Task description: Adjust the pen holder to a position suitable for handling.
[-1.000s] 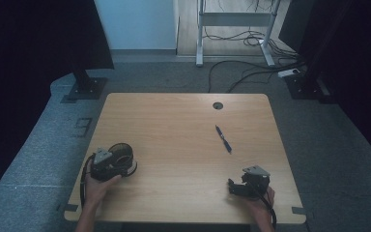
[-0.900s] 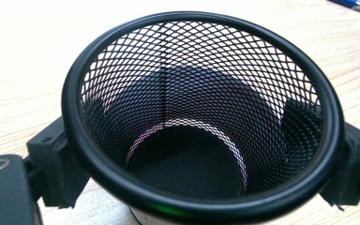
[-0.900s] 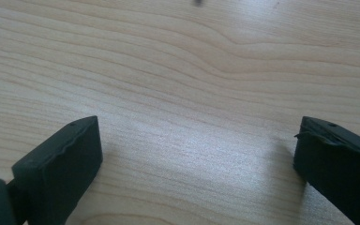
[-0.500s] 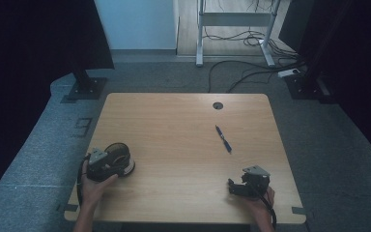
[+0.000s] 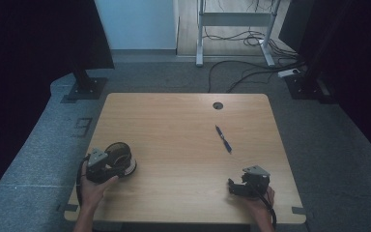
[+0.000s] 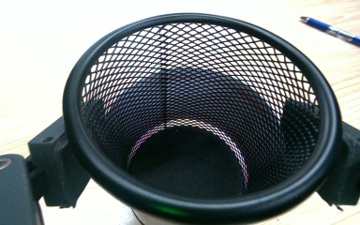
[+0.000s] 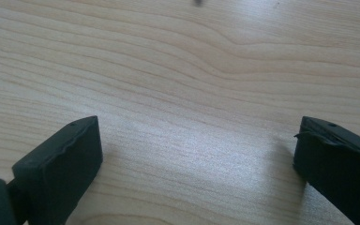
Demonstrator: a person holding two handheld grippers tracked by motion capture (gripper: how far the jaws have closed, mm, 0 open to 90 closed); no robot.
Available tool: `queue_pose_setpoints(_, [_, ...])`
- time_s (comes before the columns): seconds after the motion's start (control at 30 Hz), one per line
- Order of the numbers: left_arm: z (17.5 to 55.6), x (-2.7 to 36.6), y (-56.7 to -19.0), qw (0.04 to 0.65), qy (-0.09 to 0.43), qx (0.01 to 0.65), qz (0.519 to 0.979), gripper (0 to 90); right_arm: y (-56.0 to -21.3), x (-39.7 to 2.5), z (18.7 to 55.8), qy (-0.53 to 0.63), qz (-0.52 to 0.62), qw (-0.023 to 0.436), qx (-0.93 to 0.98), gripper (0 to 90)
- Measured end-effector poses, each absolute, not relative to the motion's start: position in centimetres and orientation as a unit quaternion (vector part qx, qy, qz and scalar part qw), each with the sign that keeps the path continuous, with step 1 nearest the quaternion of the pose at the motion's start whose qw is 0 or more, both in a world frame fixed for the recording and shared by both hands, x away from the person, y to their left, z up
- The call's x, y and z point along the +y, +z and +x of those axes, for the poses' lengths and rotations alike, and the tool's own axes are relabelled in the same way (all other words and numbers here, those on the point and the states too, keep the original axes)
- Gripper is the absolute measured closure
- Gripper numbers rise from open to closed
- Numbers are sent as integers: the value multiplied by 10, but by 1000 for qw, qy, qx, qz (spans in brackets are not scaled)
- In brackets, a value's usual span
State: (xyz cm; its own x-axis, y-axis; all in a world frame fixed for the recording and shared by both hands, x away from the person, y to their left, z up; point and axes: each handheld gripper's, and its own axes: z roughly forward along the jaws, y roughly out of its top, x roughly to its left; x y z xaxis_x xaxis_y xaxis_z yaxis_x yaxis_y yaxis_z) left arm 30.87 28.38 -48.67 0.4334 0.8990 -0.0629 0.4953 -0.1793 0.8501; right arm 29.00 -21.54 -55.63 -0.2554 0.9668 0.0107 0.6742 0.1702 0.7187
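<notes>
The wooden table [image 5: 183, 145] carries everything. At its seven o'clock, the black mesh cup [image 5: 121, 155] sits clamped between the jaws of the left gripper [image 5: 118, 163], one jaw against each side. At five o'clock the right gripper [image 5: 233, 186] rests with jaws spread wide, empty. A blue pen [image 5: 223, 139] lies toward three o'clock, well apart from both.

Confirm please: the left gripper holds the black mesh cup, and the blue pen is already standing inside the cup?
Not quite. The left gripper does hold the black mesh cup, but the cup is empty inside, as the left gripper view shows. The blue pen lies on the table, apart from the cup.
</notes>
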Motion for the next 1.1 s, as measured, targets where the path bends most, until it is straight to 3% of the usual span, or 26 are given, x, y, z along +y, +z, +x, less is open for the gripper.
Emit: queue_pose_setpoints(1.1, [315,233,-466,425,238,459,743,97,-556,-216,290,313,564,236,727,21])
